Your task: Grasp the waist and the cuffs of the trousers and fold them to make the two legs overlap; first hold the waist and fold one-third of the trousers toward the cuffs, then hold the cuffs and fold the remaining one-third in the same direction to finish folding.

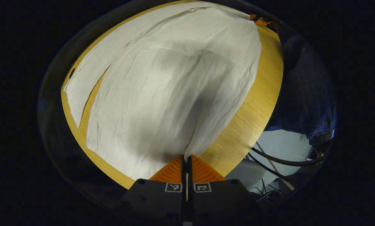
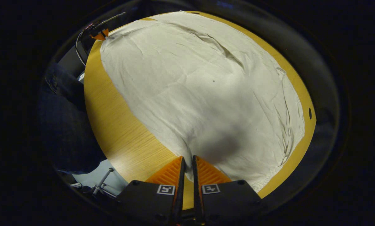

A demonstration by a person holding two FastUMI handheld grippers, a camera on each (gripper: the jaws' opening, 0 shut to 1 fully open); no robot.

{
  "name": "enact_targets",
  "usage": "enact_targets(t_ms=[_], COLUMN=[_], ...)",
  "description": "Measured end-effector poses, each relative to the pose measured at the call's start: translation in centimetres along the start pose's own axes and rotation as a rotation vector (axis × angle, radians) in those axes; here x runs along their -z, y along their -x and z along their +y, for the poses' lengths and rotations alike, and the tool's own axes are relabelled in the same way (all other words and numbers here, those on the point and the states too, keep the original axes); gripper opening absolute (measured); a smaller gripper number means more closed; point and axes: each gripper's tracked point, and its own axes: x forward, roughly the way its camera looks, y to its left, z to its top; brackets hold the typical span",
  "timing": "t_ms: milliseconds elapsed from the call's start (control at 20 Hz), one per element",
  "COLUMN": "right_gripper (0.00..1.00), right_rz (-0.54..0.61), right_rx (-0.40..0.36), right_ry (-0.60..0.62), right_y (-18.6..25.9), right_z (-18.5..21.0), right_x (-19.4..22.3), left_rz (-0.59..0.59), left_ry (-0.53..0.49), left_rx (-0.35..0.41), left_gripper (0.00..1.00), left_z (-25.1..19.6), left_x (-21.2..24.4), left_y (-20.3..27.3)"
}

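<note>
Both grippers, left gripper (image 1: 187,158) and right gripper (image 2: 187,160), pinch opposite corners of white trousers (image 1: 174,94) on the wooden table (image 1: 237,138).

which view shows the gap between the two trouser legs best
The left gripper view: there a thin strip of the wooden table shows between the two legs of the trousers at their left side. The right gripper view shows the trousers as one unbroken sheet, with creases.
</note>
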Motion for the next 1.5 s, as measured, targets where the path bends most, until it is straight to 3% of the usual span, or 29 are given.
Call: enact_targets(t_ms=[150,350,400,750,850,1000,1250,1500], right_gripper=[0.1,0.1,0.05,0.05,0.05,0.03,0.05,0.05], right_rz=[0.0,0.002,0.004,-0.056,-0.112,-0.209,-0.376,-0.555], right_rx=[0.0,0.012,0.02,0.062,0.089,0.135,0.254,0.372], right_ry=[-0.009,-0.05,-0.052,-0.15,-0.196,-0.296,-0.481,-0.66], right_y=[0.0,-0.4,0.0,1.8,3.6,6.2,8.9,11.7], right_z=[-0.1,-0.5,-0.5,-1.1,-2.1,-4.8,-11.2,-18.1], right_x=[0.0,0.0,0.0,-0.9,-2.1,-4.8,-10.1,-15.1], left_rz=[0.003,-0.009,-0.012,-0.011,-0.036,-0.085,-0.261,-0.377], left_ry=[-0.013,-0.008,-0.011,-0.07,-0.038,0.001,0.132,0.237], left_rx=[0.014,0.02,0.02,-0.023,-0.036,-0.134,-0.376,-0.563], left_gripper=[0.0,0.0,0.0,0.0,0.0,0.0,0.0,0.0], left_z=[0.0,-0.1,0.0,1.0,1.9,5.9,15.5,23.1], left_x=[-0.1,-0.2,-0.1,0.2,-0.5,-2.7,-8.6,-13.9], left_y=[0.0,-0.1,-0.1,0.4,1.7,5.2,10.8,11.4])
